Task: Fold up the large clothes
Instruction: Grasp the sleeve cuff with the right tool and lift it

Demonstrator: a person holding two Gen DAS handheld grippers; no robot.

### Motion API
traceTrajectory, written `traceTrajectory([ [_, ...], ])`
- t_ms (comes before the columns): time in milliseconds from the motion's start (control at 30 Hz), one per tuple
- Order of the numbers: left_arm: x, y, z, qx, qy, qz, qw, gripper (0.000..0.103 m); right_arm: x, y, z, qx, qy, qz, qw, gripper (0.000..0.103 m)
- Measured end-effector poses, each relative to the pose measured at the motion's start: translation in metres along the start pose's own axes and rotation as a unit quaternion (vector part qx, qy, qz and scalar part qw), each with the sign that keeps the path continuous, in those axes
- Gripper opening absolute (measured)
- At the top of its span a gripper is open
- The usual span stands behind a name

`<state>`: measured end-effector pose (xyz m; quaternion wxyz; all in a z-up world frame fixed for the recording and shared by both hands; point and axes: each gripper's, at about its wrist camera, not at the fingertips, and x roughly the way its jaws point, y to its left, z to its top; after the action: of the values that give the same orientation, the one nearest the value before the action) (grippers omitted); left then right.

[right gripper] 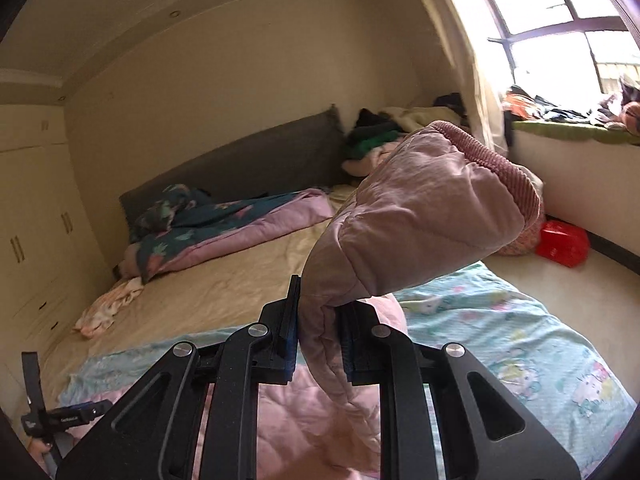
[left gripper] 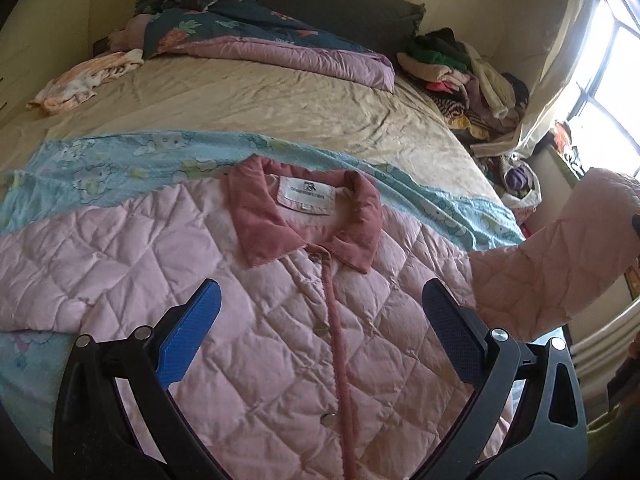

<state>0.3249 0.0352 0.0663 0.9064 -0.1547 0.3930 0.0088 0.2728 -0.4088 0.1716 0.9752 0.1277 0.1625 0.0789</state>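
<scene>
A pink quilted jacket (left gripper: pixel 248 300) with a darker pink collar lies front-up on a light blue cartoon-print blanket (left gripper: pixel 100 168) on the bed. My left gripper (left gripper: pixel 320 304) hovers open above the jacket's chest, its blue pads either side of the button placket. My right gripper (right gripper: pixel 318 332) is shut on the jacket's right sleeve (right gripper: pixel 408 216) and holds it up off the bed, the ribbed cuff pointing up and away. The lifted sleeve also shows at the right in the left wrist view (left gripper: pixel 560 256).
A beige sheet (left gripper: pixel 240 96) covers the bed. A floral duvet (left gripper: pixel 248 28) lies by the dark headboard. A heap of clothes (left gripper: pixel 460 72) sits at the far right corner. A small patterned cloth (left gripper: pixel 76 84) lies at the left. A window sill (right gripper: pixel 568 132) holds more things.
</scene>
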Motion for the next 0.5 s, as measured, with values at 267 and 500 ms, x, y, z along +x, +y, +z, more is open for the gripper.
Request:
traceTrajectory([
  [267, -0.006, 0.032, 0.000, -0.037, 0.011, -0.025, 0.9989, 0.094, 0.011, 0.054, -0.001, -0.029, 0.014, 0.029, 0.999, 0.016],
  [500, -0.015, 0.053, 0.002, -0.034, -0.001, -0.037, 0.9987, 0.094, 0.024, 0.096, -0.016, -0.050, 0.028, 0.056, 0.997, 0.016],
])
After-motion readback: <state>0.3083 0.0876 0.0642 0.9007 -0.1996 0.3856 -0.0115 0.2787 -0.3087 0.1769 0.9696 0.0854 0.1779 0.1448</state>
